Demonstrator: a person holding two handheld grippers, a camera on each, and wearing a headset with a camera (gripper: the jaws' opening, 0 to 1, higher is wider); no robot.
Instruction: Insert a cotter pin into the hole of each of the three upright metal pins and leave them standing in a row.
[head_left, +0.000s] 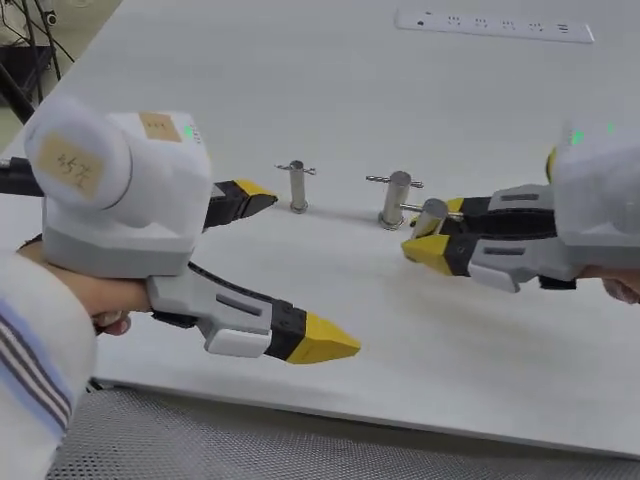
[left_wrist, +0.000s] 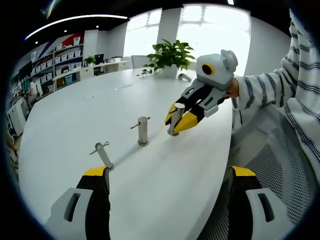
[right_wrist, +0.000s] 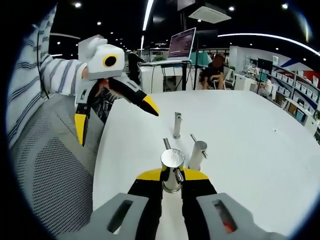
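Three upright metal pins stand in a row on the white table (head_left: 330, 90): the left pin (head_left: 297, 187), the middle pin (head_left: 396, 199) and the right pin (head_left: 431, 214). A thin cotter pin (head_left: 296, 169) crosses the top of the left one, and another cotter pin (head_left: 389, 181) crosses the middle one. My right gripper (head_left: 428, 232) is shut on the right pin (right_wrist: 172, 170), which has a short rod sticking out of its side. My left gripper (head_left: 300, 270) is held open, wide apart, in front of the left pin (left_wrist: 103, 154), touching nothing.
A white power strip (head_left: 495, 25) lies at the table's far edge. The table's near edge runs along the bottom, with a grey mesh chair seat (head_left: 200, 440) below it. In the right gripper view, a person sits at a desk (right_wrist: 215, 70) far behind.
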